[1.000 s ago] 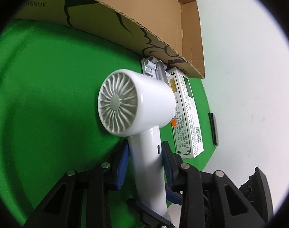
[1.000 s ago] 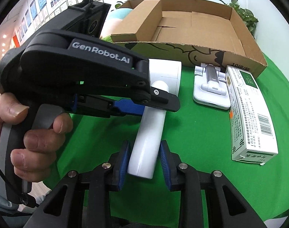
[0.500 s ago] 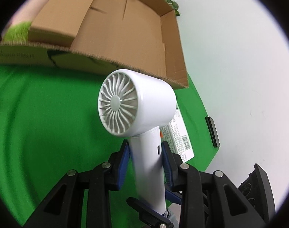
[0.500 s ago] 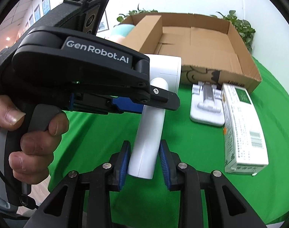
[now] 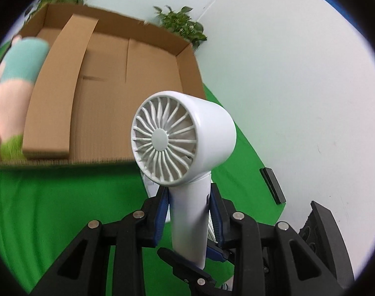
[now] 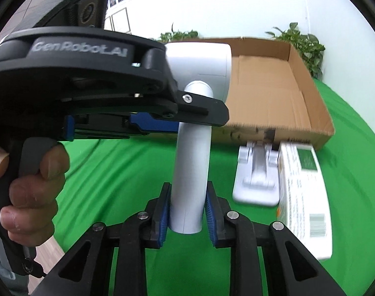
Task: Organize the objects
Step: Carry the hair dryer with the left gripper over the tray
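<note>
A white hand-held fan (image 5: 185,140) is held by its handle in both grippers, lifted above the green cloth. My left gripper (image 5: 188,212) is shut on the upper handle; its grille faces the left wrist camera. My right gripper (image 6: 186,212) is shut on the lower end of the handle (image 6: 191,172). The left gripper body (image 6: 88,81) crosses the right wrist view from the left. An open cardboard box (image 5: 108,93) lies behind the fan, also in the right wrist view (image 6: 269,91).
A white folding stand (image 6: 257,175) and a white-green carton (image 6: 306,197) lie on the green cloth (image 6: 113,172) in front of the box. A plush toy (image 5: 12,79) sits left of the box. A dark flat object (image 5: 272,185) lies on the white floor.
Both grippers have raised the fan off the cloth and toward the box. The box interior now shows behind the fan head; the stand and carton sit lower in view.
</note>
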`<state>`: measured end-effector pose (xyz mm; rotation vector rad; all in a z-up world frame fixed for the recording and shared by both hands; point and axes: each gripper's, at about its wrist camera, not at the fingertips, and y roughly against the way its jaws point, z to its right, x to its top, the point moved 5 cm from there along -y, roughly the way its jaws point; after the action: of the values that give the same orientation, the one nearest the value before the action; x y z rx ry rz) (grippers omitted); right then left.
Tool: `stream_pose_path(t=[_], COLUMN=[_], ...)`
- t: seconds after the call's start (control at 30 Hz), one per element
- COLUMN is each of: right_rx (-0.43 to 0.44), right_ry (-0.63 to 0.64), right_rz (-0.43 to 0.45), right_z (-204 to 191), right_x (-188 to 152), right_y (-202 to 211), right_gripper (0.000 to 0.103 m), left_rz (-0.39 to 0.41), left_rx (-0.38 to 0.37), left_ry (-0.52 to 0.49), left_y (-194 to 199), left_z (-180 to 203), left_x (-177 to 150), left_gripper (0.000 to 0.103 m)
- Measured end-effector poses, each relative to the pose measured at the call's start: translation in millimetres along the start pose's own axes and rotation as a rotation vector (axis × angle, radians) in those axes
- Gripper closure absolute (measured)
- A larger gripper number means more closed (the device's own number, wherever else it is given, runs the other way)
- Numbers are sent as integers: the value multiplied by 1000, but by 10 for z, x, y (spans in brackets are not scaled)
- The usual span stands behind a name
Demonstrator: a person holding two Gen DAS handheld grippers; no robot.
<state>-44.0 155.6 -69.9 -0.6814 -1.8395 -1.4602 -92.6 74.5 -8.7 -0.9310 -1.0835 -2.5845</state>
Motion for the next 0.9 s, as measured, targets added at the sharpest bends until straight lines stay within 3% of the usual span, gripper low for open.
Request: stream_pose_path(t=[0.23, 0.4, 0.7, 0.9], right_rx=[24, 55, 119, 162], right_ry=[6, -12, -75, -142], right_rz=[63, 65, 17, -67], right_z=[78, 137, 285, 384], right_x=[455, 776, 1309, 1318], right_y=[-109, -268, -759, -1189], right_gripper=[80, 81, 81, 81], left_rz=[36, 13, -7, -72], left_rx=[36, 50, 121, 142], left_ry=[-84, -111, -124, -71], left_y=[54, -57, -319, -629], left_z=[59, 21, -223, -581], left_x=[374, 769, 1267, 1313], left_gripper=[73, 73, 73, 73])
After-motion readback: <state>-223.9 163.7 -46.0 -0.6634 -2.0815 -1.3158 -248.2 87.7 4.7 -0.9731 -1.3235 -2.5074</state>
